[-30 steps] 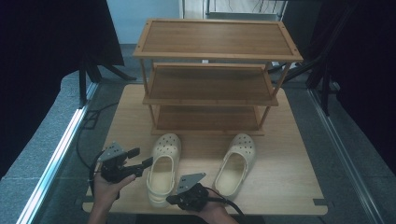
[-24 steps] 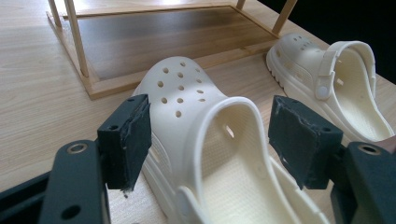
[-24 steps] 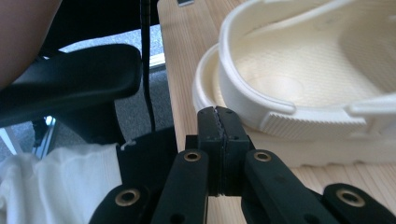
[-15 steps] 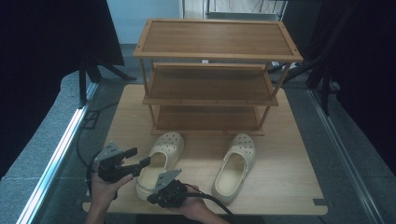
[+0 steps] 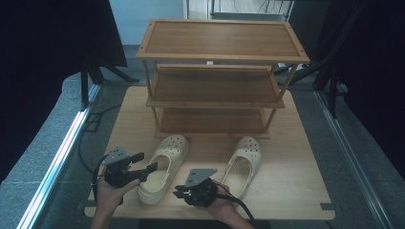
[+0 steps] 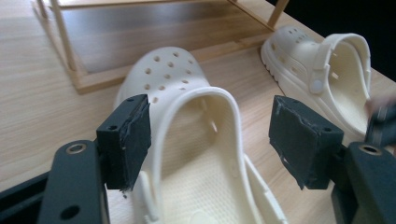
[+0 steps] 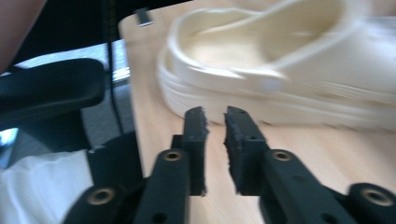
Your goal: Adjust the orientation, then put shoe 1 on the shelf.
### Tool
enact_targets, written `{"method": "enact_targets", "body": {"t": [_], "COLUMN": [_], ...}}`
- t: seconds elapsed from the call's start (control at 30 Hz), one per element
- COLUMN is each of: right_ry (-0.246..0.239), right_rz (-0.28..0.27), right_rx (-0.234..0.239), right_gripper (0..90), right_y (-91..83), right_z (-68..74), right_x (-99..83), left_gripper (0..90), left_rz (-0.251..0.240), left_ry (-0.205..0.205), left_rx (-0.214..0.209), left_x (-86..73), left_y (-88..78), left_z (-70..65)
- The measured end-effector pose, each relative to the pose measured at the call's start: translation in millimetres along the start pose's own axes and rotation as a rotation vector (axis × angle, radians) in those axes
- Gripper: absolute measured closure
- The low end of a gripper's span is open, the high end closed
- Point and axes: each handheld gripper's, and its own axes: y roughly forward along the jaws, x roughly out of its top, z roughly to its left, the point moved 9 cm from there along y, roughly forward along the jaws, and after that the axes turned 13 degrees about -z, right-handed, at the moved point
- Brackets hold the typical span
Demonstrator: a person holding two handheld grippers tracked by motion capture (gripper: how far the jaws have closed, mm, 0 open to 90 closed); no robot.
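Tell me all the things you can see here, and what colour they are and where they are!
shoe rack: 1, brown wood, three shelves, at the far side of the table.
table: 1, light wood, under everything.
left clog: 1, cream with holes in the toe, on the table in front of the rack, toe toward the rack.
right clog: 1, cream, on the table beside the other one, toe toward the rack.
floor: grey, around the table.
left hand-held gripper: 1, black, at the left clog's heel end, jaws wide on either side of it, pads not pressing.
right hand-held gripper: 1, black, near the table's front edge between the clogs, jaws a little apart with nothing between them; they have just been opening.
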Motion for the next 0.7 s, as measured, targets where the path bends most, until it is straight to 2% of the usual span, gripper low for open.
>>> {"method": "enact_targets", "body": {"t": [0.03, 0.07, 0.1, 0.13, 0.27, 0.33, 0.37, 0.4, 0.43, 0.5, 0.57, 0.6, 0.63, 0.7], "right_ry": [0.000, 0.002, 0.002, 0.001, 0.028, 0.047, 0.061, 0.061, 0.069, 0.072, 0.111, 0.111, 0.118, 0.125], "right_rz": [0.000, -0.018, -0.018, -0.022, -0.066, -0.095, -0.111, -0.111, -0.104, -0.107, -0.131, -0.131, -0.138, -0.143], "right_rx": [0.000, -0.052, -0.052, -0.068, -0.154, -0.185, -0.200, -0.200, -0.234, -0.249, -0.291, -0.291, -0.320, -0.331], "right_gripper": [76.3, 70.3, 70.3, 67.9, 60.6, 59.9, 59.7, 59.7, 58.7, 58.7, 58.8, 58.8, 58.7, 58.7], "right_y": [0.0, -21.5, -21.5, -28.6, -75.1, -91.2, -98.1, -98.1, -112.0, -116.5, -134.8, -134.8, -144.7, -149.4], "right_z": [0.0, -10.9, -10.9, -14.2, -35.5, -44.0, -48.3, -48.3, -58.3, -61.8, -74.5, -74.5, -80.7, -83.2], "right_x": [0.0, -0.1, -0.1, -0.6, -3.9, -5.5, -6.6, -6.6, -12.3, -14.1, -20.1, -20.1, -22.6, -23.3], "left_gripper": [30.2, 30.2, 30.2, 30.2, 30.5, 30.5, 30.5, 30.5, 30.6, 30.6, 30.8, 31.2, 31.7, 31.9], "left_rz": [0.000, 0.008, 0.008, 0.011, 0.028, 0.049, 0.049, 0.056, 0.068, 0.072, 0.098, 0.098, 0.115, 0.138], "left_ry": [0.000, -0.005, -0.005, -0.008, -0.012, -0.011, -0.011, -0.007, -0.001, 0.001, 0.013, 0.013, 0.020, 0.029], "left_rx": [0.000, -0.006, -0.006, -0.010, -0.017, -0.019, -0.019, -0.016, -0.016, -0.017, -0.003, -0.003, 0.003, 0.001], "left_x": [0.0, -1.2, -1.2, -1.7, -4.1, -6.6, -6.6, -7.1, -7.7, -8.1, -11.9, -11.9, -14.4, -18.1], "left_y": [0.0, 1.9, 1.9, 3.0, 5.3, 5.8, 5.8, 6.4, 8.0, 9.3, 14.8, 14.8, 17.2, 21.5], "left_z": [0.0, -3.3, -3.3, -5.1, -10.7, -15.5, -15.5, -16.6, -19.0, -20.1, -22.1, -22.1, -23.1, -25.4]}}
